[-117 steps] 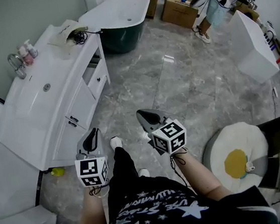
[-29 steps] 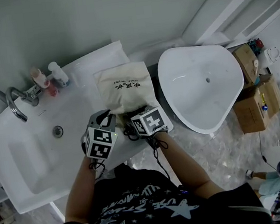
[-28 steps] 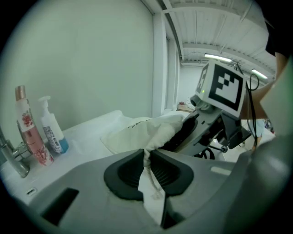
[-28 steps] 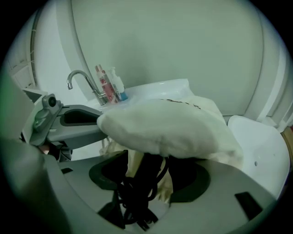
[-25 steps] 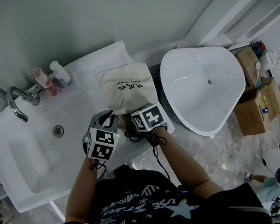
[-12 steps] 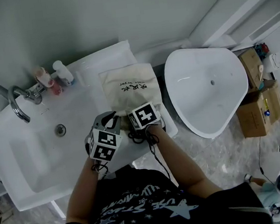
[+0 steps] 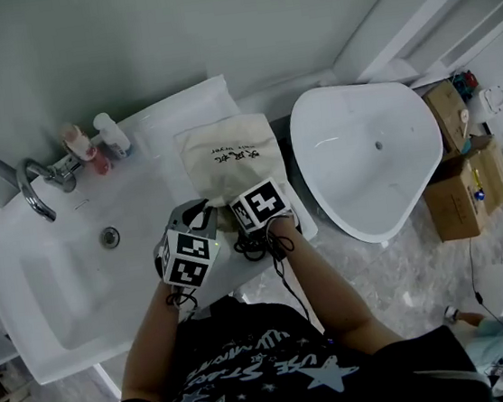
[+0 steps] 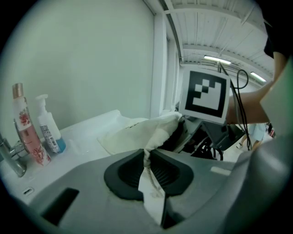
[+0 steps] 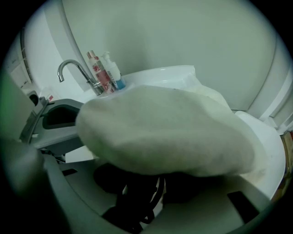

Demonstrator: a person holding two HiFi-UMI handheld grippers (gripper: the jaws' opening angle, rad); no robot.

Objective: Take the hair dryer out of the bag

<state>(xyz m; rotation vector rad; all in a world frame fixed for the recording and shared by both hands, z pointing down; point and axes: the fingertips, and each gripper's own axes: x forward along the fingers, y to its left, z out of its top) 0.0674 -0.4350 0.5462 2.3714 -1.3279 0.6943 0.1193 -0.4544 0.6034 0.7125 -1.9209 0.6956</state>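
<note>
Cream canvas bag (image 7: 228,157) lies on the desk (image 7: 143,204) just right of the sink (image 7: 52,284), unmoved since a second ago. The left gripper (image 8: 147,157) stays clenched on its hem. The right gripper (image 9: 155,194), at the bag's mouth, has just been closing; its jaws are still apart around a black cord (image 9: 153,203). The hair dryer (image 8: 176,137) shows only as a dark mass inside that mouth.

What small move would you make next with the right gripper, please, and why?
I would probably finish closing the right gripper before pulling. Its jaws have just been closing in the bag mouth with a black cord between them, while the left gripper pinches the bag's edge.
</note>
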